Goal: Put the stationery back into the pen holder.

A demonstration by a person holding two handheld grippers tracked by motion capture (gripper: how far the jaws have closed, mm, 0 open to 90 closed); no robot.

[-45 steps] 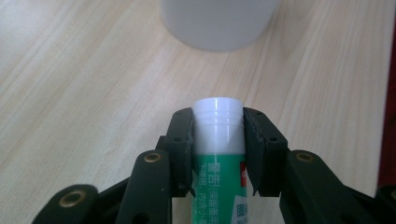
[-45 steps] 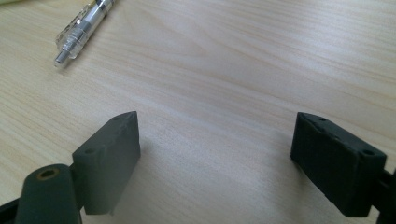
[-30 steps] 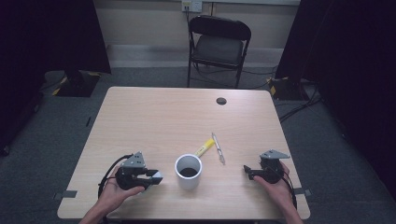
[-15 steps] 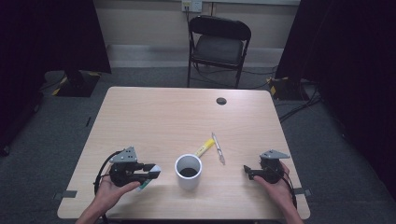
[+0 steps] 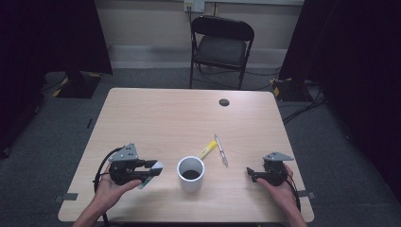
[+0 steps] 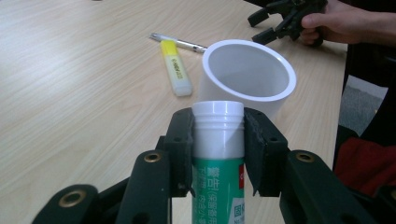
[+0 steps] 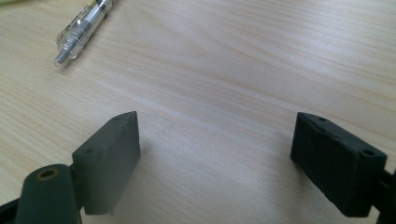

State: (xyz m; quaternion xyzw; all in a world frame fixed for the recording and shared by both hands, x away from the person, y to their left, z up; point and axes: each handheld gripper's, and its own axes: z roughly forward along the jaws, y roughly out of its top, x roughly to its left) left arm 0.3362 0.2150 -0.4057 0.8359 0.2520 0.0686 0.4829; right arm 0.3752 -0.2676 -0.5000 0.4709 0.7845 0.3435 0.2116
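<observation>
My left gripper [image 6: 218,140] is shut on a green tube with a white cap [image 6: 218,140], held above the table and pointing toward a white cup [image 6: 247,70]. From above, the left gripper [image 5: 153,169] and its tube [image 5: 150,170] hover just left of the cup [image 5: 191,173]. A yellow highlighter [image 5: 207,149] and a clear pen [image 5: 221,150] lie beyond the cup. My right gripper [image 5: 250,173] rests low at the table's right front, jaws open and nothing between them [image 7: 229,163]. The pen's tip [image 7: 84,29] lies ahead of it.
The wooden table [image 5: 170,118] has a dark round grommet [image 5: 224,102] near its far edge. A black folding chair [image 5: 221,45] stands behind the table. Cables trail on the carpet at the right.
My left gripper has risen off the table with the tube in its jaws. The right gripper has kept still.
</observation>
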